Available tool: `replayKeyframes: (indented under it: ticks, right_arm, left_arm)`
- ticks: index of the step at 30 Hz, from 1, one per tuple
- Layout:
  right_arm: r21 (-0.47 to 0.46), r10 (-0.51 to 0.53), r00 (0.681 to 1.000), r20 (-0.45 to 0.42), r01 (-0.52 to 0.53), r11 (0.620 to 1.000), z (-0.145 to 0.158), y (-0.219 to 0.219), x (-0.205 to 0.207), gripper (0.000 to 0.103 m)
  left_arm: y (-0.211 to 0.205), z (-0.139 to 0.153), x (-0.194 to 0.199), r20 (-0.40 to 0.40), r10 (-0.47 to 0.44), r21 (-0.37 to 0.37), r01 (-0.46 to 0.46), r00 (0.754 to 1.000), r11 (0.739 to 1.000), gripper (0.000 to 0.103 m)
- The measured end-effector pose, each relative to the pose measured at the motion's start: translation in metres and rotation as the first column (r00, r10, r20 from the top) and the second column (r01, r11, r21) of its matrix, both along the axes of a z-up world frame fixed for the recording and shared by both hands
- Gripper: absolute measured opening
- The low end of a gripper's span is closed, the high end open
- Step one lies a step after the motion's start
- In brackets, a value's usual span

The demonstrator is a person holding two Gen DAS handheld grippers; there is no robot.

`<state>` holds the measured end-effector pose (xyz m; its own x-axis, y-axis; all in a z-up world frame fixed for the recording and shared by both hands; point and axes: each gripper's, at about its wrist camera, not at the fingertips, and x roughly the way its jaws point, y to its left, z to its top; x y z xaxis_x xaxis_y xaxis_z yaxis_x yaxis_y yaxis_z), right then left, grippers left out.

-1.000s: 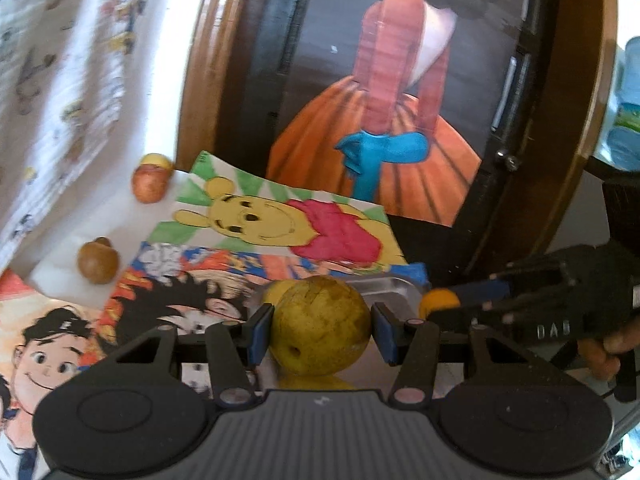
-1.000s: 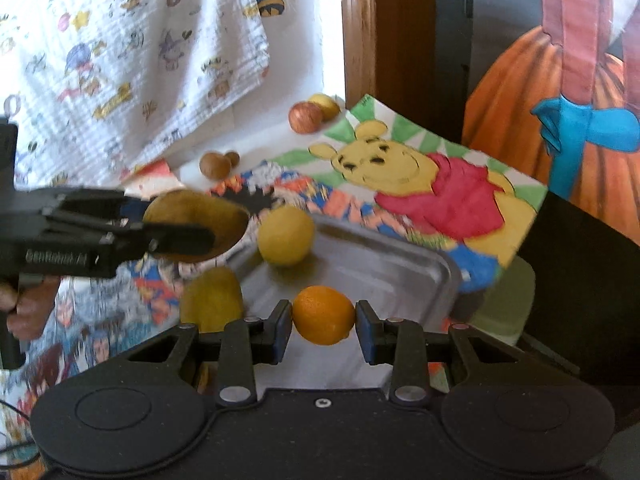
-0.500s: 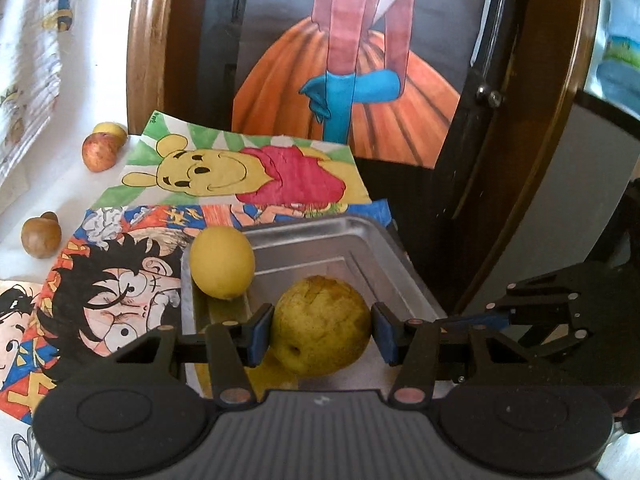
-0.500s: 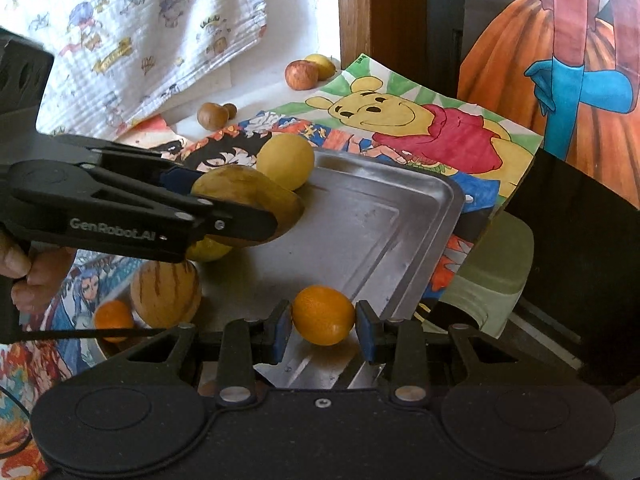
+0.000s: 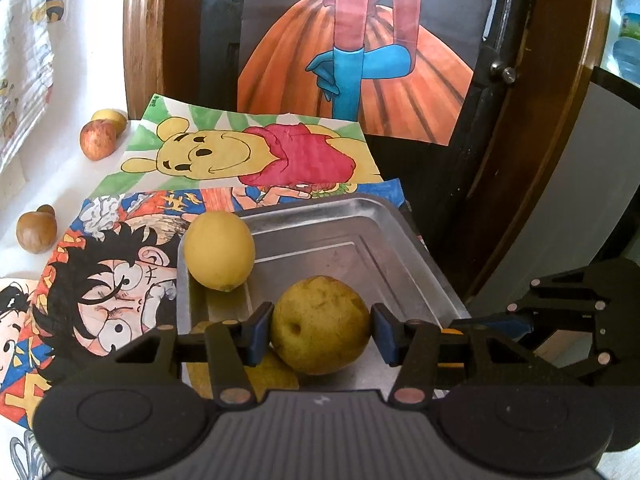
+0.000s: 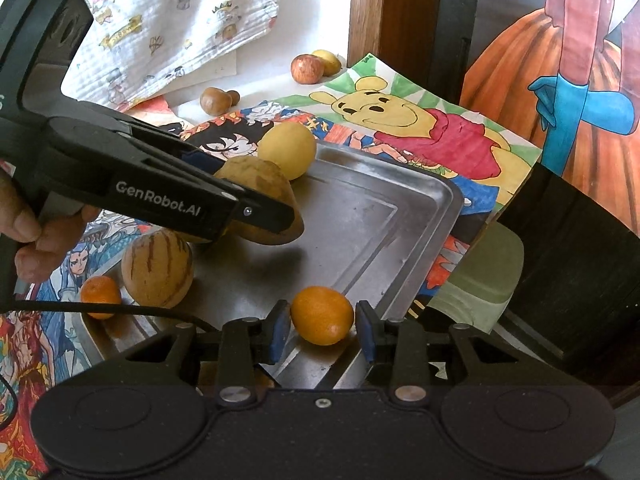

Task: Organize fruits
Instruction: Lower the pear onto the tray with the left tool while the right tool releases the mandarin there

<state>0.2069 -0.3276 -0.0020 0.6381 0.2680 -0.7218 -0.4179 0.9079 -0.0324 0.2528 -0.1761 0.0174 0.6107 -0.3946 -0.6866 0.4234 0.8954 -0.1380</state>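
A metal tray (image 5: 344,240) (image 6: 380,216) lies on cartoon drawings. My left gripper (image 5: 320,330) is shut on a yellow-green pear (image 5: 320,324) just above the tray; it also shows in the right wrist view (image 6: 260,200). My right gripper (image 6: 322,330) stands open around a small orange (image 6: 322,314) that rests on the tray's near edge, with a gap on each side. A yellow lemon (image 5: 219,254) (image 6: 287,150) sits at the tray's far left corner. A striped tan fruit (image 6: 157,267) and a second small orange (image 6: 100,295) lie at the tray's left end.
An apple (image 5: 97,139) and a yellow fruit (image 5: 110,118) lie at the back left on the white surface. A brown fruit (image 5: 36,231) lies nearer. A wooden-framed dark panel with a painted figure (image 5: 360,72) stands behind. A green object (image 6: 480,276) sits under the tray's right edge.
My left gripper has carried the pear forward and down over the tray. My right gripper has lowered the orange to the tray and its fingers have parted from it.
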Motion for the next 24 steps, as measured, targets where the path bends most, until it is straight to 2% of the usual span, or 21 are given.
replayKeyframes:
  ticks: [5, 8, 12, 16, 24]
  right_arm:
    - [0.002, -0.015, 1.0, 0.016, 0.014, 1.0, 0.004, -0.001, -0.002, 0.047]
    - [0.005, -0.027, 0.999, 0.025, 0.027, 1.0, 0.007, -0.002, -0.005, 0.051]
    - [0.013, -0.038, 0.998, 0.042, 0.038, 0.999, 0.014, -0.005, -0.011, 0.057]
    - [0.029, -0.054, 0.996, 0.074, 0.052, 0.998, 0.029, -0.007, -0.019, 0.064]
    - [0.103, -0.087, 0.98, 0.18, 0.069, 0.992, 0.077, -0.009, -0.046, 0.083]
  left_arm:
    - [0.0, 0.001, 0.001, -0.013, 0.01, -0.008, -0.01, 1.0, 1.0, 0.057]
    - [0.005, 0.003, 0.001, -0.027, 0.029, -0.054, -0.03, 0.999, 0.998, 0.058]
    - [0.011, 0.008, -0.001, -0.035, 0.055, -0.076, -0.057, 0.998, 0.995, 0.058]
    - [0.02, 0.019, -0.006, -0.022, 0.091, -0.098, -0.093, 0.996, 0.991, 0.063]
    - [0.042, 0.055, -0.032, 0.034, 0.192, -0.162, -0.184, 0.981, 0.969, 0.096]
